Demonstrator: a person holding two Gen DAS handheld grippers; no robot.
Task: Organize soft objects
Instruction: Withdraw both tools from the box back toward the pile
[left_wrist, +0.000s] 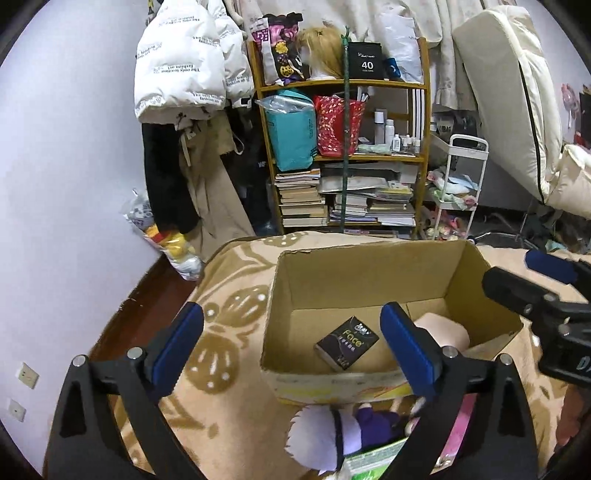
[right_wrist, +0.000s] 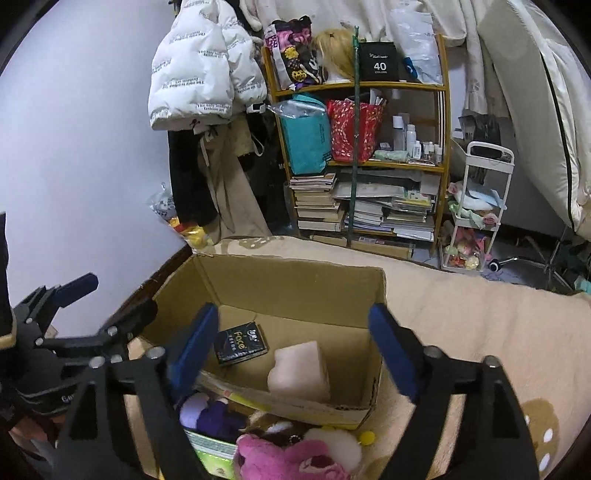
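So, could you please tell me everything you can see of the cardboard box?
The cardboard box is plain brown corrugated card, open-topped, its far rim slightly torn. It stands upright on the beige patterned blanket. Inside lie a black tissue pack and a pale pink foam block, apart. Plush toys crowd its near wall.
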